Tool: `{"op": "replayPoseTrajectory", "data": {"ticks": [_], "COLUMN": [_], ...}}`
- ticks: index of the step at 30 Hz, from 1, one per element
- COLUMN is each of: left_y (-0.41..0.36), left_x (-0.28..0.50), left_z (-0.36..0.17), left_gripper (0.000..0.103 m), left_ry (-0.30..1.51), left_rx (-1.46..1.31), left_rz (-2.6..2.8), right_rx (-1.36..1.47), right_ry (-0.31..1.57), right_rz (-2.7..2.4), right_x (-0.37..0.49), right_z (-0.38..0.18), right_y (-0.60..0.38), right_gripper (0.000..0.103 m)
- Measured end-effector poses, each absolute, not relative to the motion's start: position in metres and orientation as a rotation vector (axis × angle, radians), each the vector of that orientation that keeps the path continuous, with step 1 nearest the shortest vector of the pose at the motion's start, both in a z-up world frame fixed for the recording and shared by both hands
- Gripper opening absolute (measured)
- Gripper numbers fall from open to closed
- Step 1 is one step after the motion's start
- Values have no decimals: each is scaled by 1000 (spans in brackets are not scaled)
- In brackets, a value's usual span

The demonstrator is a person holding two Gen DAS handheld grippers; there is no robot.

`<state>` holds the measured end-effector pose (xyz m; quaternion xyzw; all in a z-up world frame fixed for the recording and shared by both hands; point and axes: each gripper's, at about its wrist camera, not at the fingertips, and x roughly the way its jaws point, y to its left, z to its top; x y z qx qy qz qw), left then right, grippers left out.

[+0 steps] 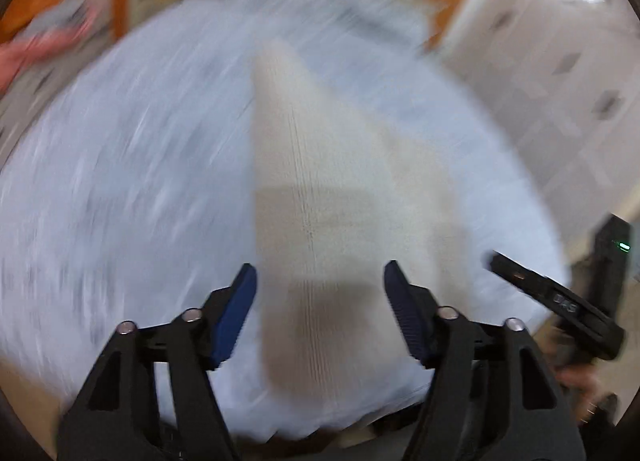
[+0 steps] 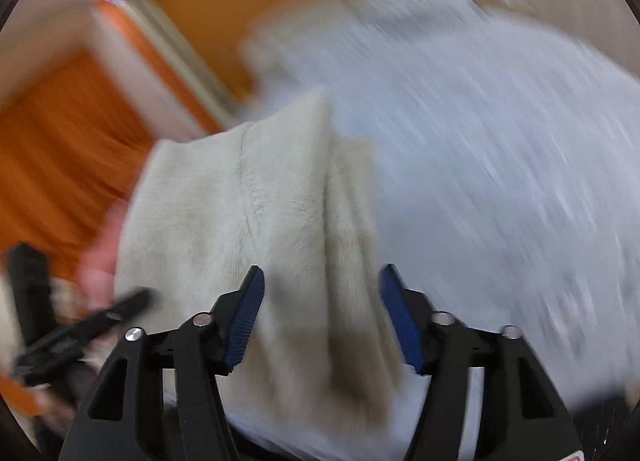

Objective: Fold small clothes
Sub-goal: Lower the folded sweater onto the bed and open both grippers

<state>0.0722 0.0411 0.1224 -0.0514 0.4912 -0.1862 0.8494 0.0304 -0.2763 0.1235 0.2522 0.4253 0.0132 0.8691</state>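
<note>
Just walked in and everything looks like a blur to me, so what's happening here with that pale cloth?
A person holds a two-finger gripper in each hand over a cream garment lying on a light blue-white bed sheet. Both the left gripper and the right gripper are open, with the cloth below their fingers, gripping nothing. The cloth looks partly folded, with a layered edge in the right view. Heavy motion blur hides finer detail.

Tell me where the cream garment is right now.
The cream garment lies on the pale blue bedsheet, straight ahead of both open grippers in each wrist view: it runs forward from between the left gripper fingers and the right gripper fingers.
</note>
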Motion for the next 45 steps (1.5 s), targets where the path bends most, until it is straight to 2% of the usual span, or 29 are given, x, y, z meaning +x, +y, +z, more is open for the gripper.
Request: {"op": "replayPoseTrajectory", "data": {"ticks": [1,3,4,5,7,8,10,12,15,16,17,18,19,20,21,22,24,27,29,31,32,33,34,36,38,39,40,42,45], "left_y": [48,58,60,60,59,62,64,73,81,81,81,80,78,77,76,74,71,62,52,37,29,28,30,34,38,37,33,21,9], "left_x": [63,48,43,41,44,48,66,83,117,125,131,137,139,139,139,137,133,127,129,133,134,130,123,111,95,89,85,87,90], "left_z": [100,87,84,83,82,81,75,69,39,29,21,13,12,18,25,39,64,88,78,46,23,21,30,56,84,89,87,68,33], "left_gripper": [58,60,66,69,86,87,90,92,92,90,83,73,68,63,54,50,48,48,51,51,51,52,52,51,56,64,65,64,66], "left_ry": [1076,1085,1084,1079,1060,1056,1062,1079,1160,1188,1211,1237,1242,1225,1209,1173,1113,1039,1051,1113,1188,1181,1137,1088,1008,990,997,1055,1109], "left_rx": [-104,-141,-160,-179,-214,-225,-289,-373,-463,-477,-477,-485,-493,-495,-493,-497,-505,-507,-464,-360,-278,-262,-264,-239,-201,-169,-124,-43,49], "left_rz": [-356,-372,-375,-377,-376,-365,-353,-334,-307,-306,-296,-309,-316,-328,-347,-378,-427,-489,-491,-434,-366,-359,-353,-339,-327,-306,-279,-250,-226], "right_rx": [522,564,569,560,532,532,562,592,586,585,581,587,607,642,632,603,591,584,585,582,562,532,543,533,433,393,371,316,110], "right_ry": [961,1021,1032,1041,1052,1046,1029,1024,1092,1121,1174,1218,1238,1247,1223,1183,1076,935,908,990,1094,1188,1194,1093,984,962,961,1033,1168], "right_rz": [-8,-8,2,10,29,27,18,34,18,17,8,18,49,92,92,107,158,163,136,89,40,-5,-8,-14,-6,9,19,73,-29], "right_x": [26,1,-8,-12,-4,1,18,41,93,102,116,125,130,135,138,140,138,126,119,122,127,129,125,114,98,91,86,79,81], "right_z": [97,65,60,59,59,63,60,64,44,34,20,7,-1,-5,4,20,55,103,105,74,42,19,11,41,83,96,101,87,30], "right_y": [-277,-276,-274,-271,-265,-265,-265,-266,-265,-262,-259,-255,-252,-249,-247,-245,-250,-270,-286,-298,-304,-306,-310,-310,-298,-289,-282,-259,-242], "right_gripper": [34,33,35,39,53,61,69,81,82,82,82,76,63,44,34,32,25,23,25,29,30,30,30,30,30,30,30,23,14]}}
